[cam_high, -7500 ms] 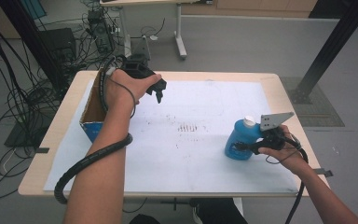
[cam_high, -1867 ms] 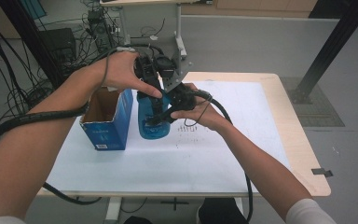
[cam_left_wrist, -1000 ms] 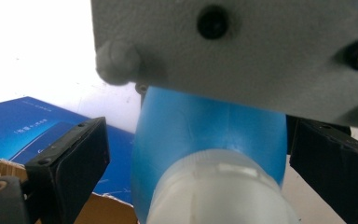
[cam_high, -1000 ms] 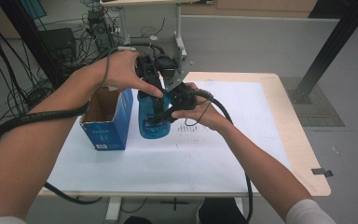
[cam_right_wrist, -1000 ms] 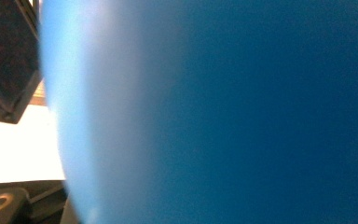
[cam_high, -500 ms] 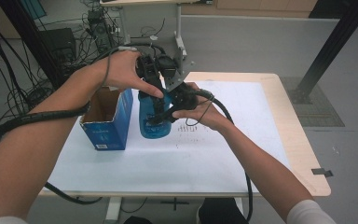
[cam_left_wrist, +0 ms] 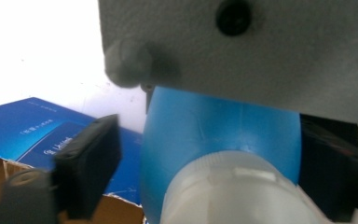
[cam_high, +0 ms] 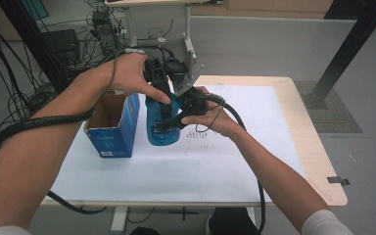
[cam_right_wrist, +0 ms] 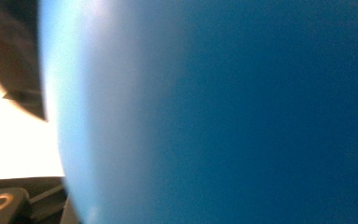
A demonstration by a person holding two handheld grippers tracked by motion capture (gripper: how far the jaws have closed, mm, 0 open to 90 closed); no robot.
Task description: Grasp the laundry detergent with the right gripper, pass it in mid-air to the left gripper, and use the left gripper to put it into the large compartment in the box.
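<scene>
Left hand-held gripper (cam_high: 162, 83) closing around cap (cam_left_wrist: 242, 191)

Grey smooth floor (cam_high: 274, 44). Light wooden table (cam_high: 318, 161) under a white paper sheet (cam_high: 176, 171). Tangled black cables (cam_high: 10, 83) at left; black slanted metal post (cam_high: 352, 44) at right.

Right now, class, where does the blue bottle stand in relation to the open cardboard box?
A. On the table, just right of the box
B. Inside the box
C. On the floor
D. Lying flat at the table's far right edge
A: in the high view the blue bottle stands upright on the table, beside the box.
</scene>
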